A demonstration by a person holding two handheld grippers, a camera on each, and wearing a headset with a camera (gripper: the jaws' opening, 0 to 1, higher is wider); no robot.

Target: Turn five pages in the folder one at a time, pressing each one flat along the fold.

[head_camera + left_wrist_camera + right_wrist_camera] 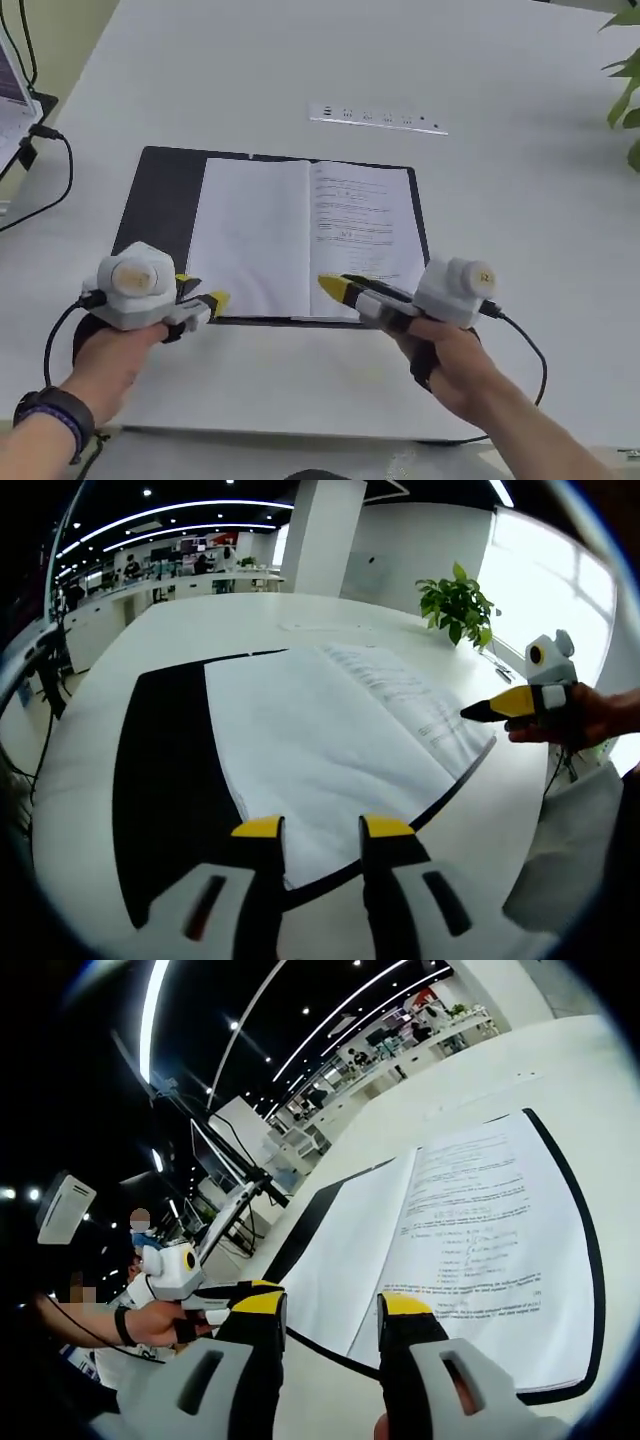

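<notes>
A black folder (160,200) lies open on the white table. Its left page (250,235) is blank and its right page (365,230) is printed. Both lie flat. My left gripper (200,292) hovers at the folder's near left edge, open, with nothing between its yellow tips (322,828). My right gripper (335,288) is over the near bottom of the printed page (480,1240), close to the fold. It is open and holds nothing (333,1305). Each gripper appears in the other's view: the right gripper (500,705) and the left gripper (180,1270).
A socket strip (377,117) is set into the table beyond the folder. A laptop (10,100) and black cables (60,170) sit at the far left. Plant leaves (625,100) reach in at the right. The table's near edge runs just below my hands.
</notes>
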